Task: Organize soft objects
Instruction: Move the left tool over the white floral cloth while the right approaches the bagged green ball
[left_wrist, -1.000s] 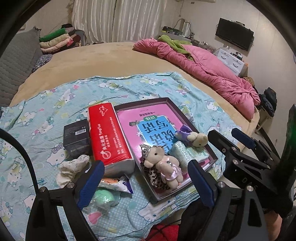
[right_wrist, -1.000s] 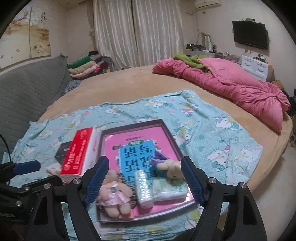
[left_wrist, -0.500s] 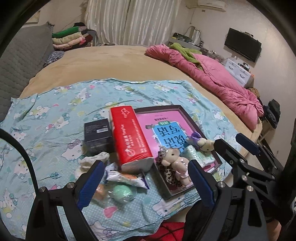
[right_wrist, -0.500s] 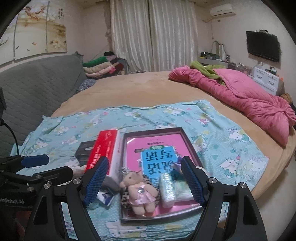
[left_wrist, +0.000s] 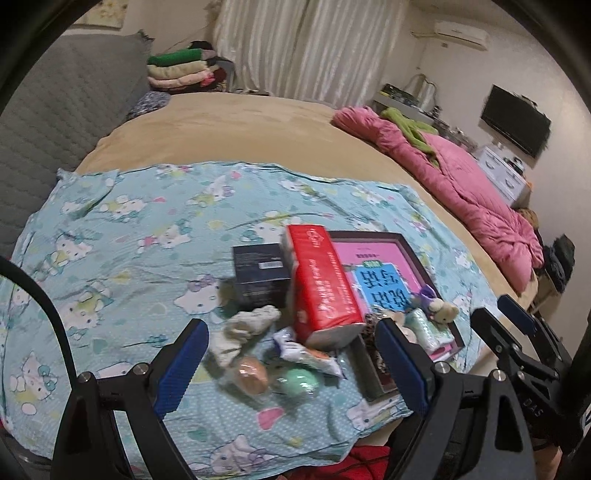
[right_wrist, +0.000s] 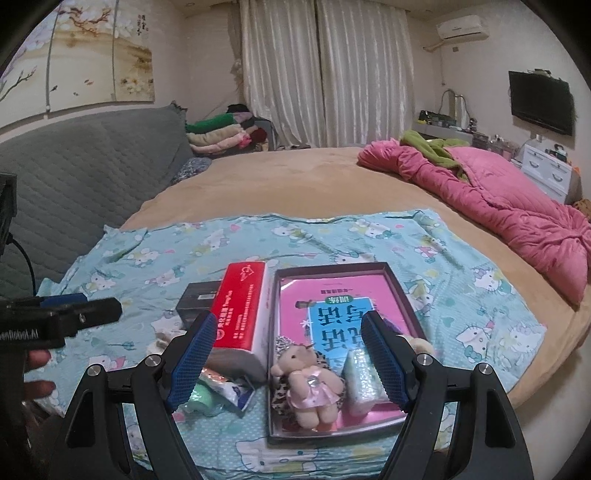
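Plush bear (right_wrist: 312, 384) lying in tray (right_wrist: 332, 437), socks (left_wrist: 245, 326) alongside

We face a round bed (right_wrist: 295, 184) under a tan cover, with a crumpled pink quilt (right_wrist: 498, 199) at two o'clock and a grey quilted headboard (right_wrist: 85, 162) at ten. At twelve hang pale closed curtains (right_wrist: 328, 74), folded clothes (right_wrist: 221, 134) stacked beside them. At one to two o'clock — an air conditioner (right_wrist: 461, 31), a wall-mounted television (right_wrist: 541, 101), a white drawer unit (right_wrist: 550, 171) — and a blossom painting (right_wrist: 85, 59) at eleven.
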